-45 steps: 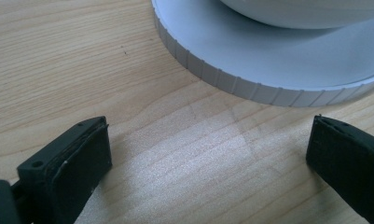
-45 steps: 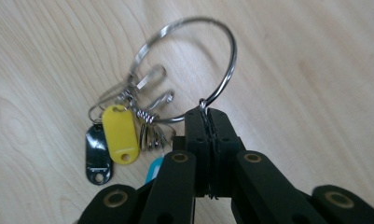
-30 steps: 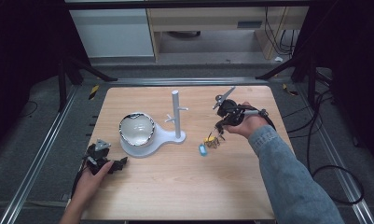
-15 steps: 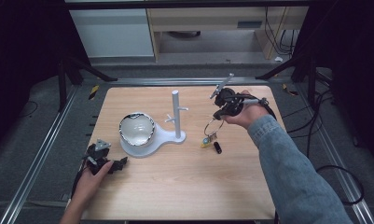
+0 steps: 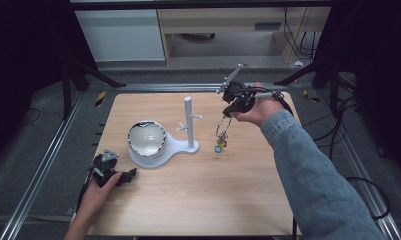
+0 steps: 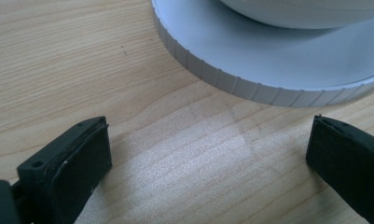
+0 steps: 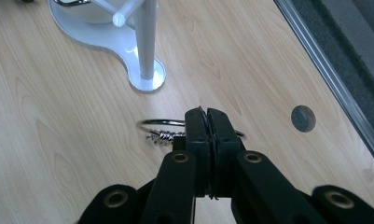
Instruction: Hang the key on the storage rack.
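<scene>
High view: my right gripper dangles a key ring just right of the white peg stand; left gripper rests near its base. Left gripper view: jaws apart, nothing between. Right gripper view: jaws clenched on the key ring.

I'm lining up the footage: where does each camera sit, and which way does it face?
High view: above the person's side, looking forward and down at the table; both forearms, left gripper, right gripper holding a key ring.
Left gripper view: low over the wood, facing the white stand; open jaws.
Right gripper view: looking down past shut jaws. The stand's post appears here and from above.
</scene>
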`<state>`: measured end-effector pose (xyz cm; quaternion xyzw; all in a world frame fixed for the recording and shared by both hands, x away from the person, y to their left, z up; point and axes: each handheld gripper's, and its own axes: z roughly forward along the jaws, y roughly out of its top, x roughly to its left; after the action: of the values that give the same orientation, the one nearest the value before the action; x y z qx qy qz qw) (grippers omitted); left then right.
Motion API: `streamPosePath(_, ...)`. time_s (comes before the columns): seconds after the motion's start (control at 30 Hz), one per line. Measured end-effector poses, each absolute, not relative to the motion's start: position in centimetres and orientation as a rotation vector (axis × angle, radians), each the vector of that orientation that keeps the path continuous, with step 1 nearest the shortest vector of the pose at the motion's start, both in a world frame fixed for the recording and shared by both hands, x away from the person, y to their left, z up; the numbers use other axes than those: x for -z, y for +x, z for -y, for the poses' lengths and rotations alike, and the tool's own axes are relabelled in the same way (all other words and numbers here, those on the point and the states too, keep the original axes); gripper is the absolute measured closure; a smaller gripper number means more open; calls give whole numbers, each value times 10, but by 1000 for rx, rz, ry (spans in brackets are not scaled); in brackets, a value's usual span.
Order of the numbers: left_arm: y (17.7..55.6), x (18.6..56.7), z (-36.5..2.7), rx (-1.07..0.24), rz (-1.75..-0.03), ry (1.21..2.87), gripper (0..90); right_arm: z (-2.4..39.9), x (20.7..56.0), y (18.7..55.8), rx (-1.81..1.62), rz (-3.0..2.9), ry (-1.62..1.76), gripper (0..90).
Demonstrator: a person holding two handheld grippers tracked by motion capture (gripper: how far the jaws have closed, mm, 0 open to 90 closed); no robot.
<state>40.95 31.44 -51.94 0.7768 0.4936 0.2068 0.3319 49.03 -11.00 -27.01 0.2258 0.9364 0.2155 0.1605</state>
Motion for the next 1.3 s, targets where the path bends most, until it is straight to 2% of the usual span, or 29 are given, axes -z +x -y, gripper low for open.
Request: streamPosePath(1.3, 409, 519, -314, -540, -1292, 2030, 0, 76, 243, 487, -598, -2691, 544, 888)
